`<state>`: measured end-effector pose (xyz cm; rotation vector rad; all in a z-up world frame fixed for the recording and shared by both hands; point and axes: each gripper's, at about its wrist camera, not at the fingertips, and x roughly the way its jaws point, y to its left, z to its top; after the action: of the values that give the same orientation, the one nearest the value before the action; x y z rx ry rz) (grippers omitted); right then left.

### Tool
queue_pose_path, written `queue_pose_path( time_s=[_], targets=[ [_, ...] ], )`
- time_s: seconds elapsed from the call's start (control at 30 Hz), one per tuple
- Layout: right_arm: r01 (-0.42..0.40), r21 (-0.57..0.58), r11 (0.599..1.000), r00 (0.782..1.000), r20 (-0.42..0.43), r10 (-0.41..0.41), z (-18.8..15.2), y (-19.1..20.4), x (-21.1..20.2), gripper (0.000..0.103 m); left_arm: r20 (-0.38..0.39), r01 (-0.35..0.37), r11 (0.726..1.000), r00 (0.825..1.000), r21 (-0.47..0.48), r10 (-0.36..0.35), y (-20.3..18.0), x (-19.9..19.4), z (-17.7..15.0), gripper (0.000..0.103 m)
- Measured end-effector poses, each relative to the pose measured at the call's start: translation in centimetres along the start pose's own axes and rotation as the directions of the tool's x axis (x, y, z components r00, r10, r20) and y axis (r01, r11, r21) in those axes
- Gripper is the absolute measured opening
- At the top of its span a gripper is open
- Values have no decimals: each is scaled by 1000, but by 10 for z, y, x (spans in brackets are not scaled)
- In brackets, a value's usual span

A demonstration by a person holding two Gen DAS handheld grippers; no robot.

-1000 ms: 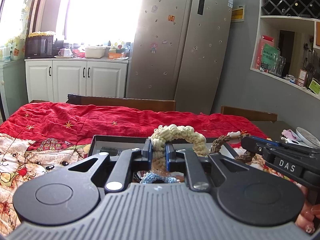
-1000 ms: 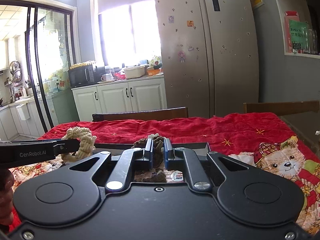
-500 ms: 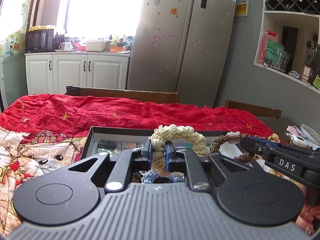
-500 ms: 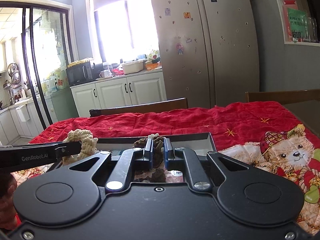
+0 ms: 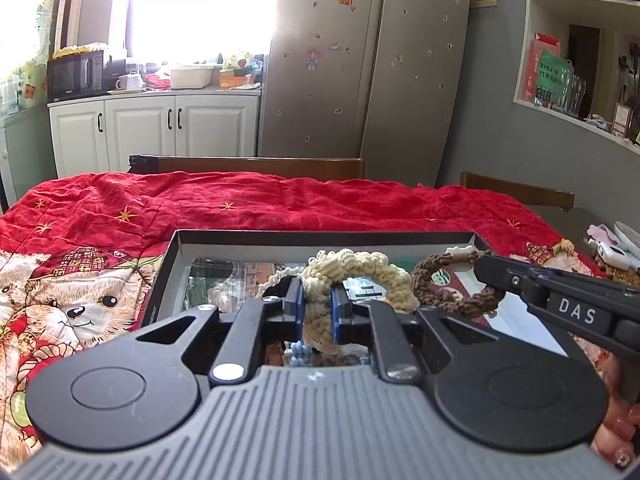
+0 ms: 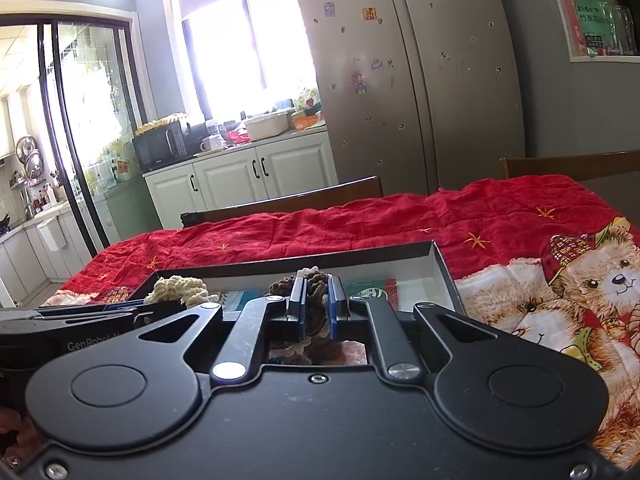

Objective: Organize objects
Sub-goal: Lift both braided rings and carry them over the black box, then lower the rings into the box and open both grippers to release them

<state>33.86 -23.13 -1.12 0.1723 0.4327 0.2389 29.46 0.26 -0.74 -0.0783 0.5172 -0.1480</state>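
Your left gripper [image 5: 316,312] pinches the cream ring [image 5: 360,268], right gripper [image 6: 316,304] the brown ring [image 6: 316,300], both over the box [image 5: 320,236], probably for dropping in.

Right claw [image 6: 316,300] clamped on brown braided ring [image 6: 316,312] — above black tray [image 6: 442,270].

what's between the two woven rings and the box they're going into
Nothing visible. The cream ring in the left gripper and the brown ring in the right gripper hang directly over the open box.
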Motion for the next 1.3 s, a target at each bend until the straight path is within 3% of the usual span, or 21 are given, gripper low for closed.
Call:
queue_pose_path(
  time_s=[0.7,0.8,1.03,1.3],
  targets=[
    [25,-44,999,998,-56,-28,-12,9,12,10,-30,-20,999,999,40,21,-3,10,-6,19],
    [29,-40,999,997,-67,-32,-13,8,14,10,-37,-21,999,999,47,22,-4,12,-7,22],
    [34,-32,999,996,-82,-37,-14,5,15,11,-42,-34,997,998,66,37,-6,14,-9,40],
    [35,-26,999,995,-89,-37,-15,4,17,12,-40,-36,997,998,71,39,-7,14,-9,41]
  ],
)
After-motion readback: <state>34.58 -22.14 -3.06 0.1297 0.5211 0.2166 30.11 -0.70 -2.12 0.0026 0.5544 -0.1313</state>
